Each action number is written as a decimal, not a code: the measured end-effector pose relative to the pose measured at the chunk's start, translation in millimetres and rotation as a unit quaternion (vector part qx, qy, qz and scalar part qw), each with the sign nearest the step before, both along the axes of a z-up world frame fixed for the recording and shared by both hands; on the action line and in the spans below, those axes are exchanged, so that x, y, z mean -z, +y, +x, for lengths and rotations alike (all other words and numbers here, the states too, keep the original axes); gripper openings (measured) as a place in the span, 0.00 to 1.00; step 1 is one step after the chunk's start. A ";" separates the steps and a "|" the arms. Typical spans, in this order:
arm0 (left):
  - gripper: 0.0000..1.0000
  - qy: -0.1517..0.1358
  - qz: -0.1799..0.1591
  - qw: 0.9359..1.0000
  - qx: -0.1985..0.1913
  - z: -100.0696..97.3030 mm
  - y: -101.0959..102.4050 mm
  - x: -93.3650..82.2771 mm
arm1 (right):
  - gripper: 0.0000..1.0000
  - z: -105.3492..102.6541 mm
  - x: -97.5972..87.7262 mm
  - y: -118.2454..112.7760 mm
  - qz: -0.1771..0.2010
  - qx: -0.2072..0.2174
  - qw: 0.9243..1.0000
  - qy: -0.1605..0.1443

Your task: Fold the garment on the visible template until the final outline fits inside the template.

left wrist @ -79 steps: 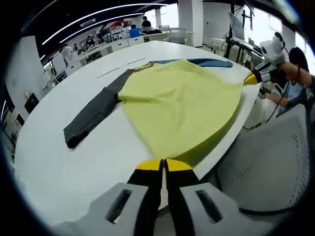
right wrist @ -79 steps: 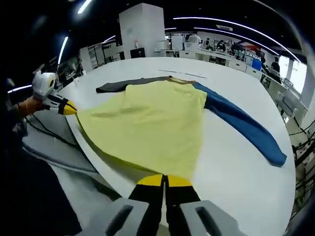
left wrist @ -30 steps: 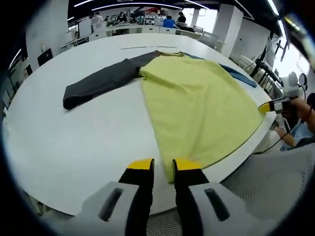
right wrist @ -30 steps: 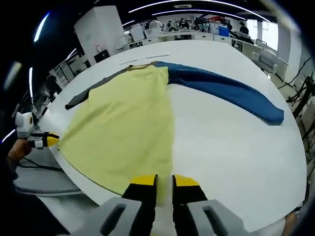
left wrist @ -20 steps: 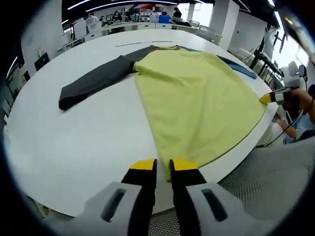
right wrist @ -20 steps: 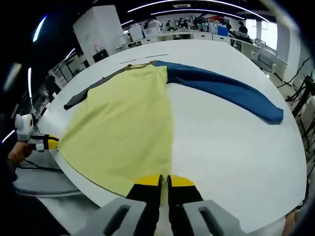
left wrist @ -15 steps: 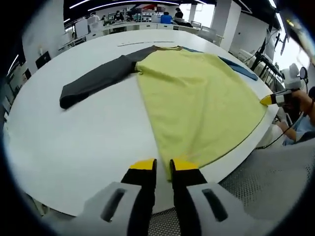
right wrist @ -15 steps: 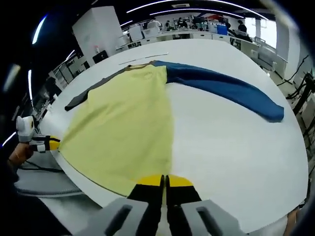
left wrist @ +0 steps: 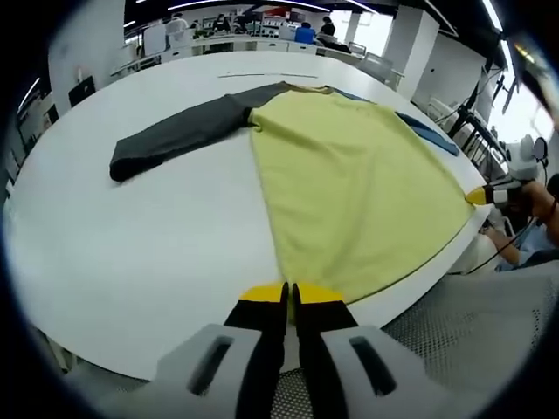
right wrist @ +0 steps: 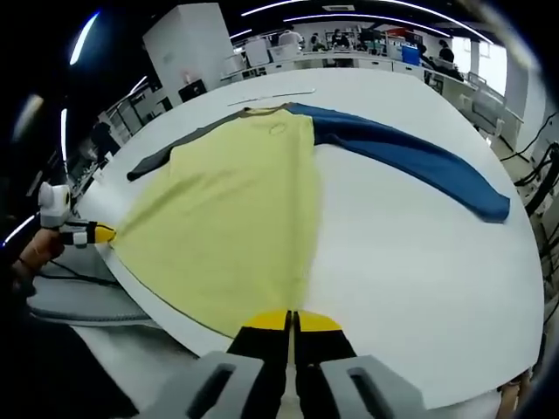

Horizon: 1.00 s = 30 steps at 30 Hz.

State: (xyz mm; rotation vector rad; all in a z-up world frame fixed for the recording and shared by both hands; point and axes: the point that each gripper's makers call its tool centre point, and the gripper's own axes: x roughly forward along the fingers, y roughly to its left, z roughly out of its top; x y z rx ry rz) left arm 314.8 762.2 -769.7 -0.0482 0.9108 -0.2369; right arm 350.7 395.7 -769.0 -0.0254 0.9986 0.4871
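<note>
Yellow garment [left wrist: 349, 175] lies flat on the white counter [left wrist: 131, 227], its hem running along the near edge; the template cannot be made out. Left hand-held gripper [left wrist: 289, 294] and right hand-held gripper [right wrist: 292, 321] each have jaws pinched together on a hem corner; the blue sleeve [right wrist: 419, 161] is spread out flat on the counter.

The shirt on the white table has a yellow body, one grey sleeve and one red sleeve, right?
Not quite: the second sleeve is blue, not red, as the right gripper view shows. The shirt does lie on the white table with a yellow body and one grey sleeve.
</note>
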 end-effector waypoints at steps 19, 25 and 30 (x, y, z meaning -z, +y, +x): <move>0.00 0.022 -0.026 0.999 -0.039 -10.7 -1.1 3.1 | 0.00 -0.3 2.4 -14.1 -0.001 0.037 0.999 0.010; 0.00 0.018 -0.015 0.999 -0.024 -13.1 -4.7 3.1 | 0.00 1.2 7.3 -15.6 -0.010 0.032 0.999 0.007; 0.00 0.016 -0.008 1.000 -0.015 -13.0 -5.4 2.3 | 0.00 0.5 6.5 -14.4 -0.010 0.029 1.000 0.007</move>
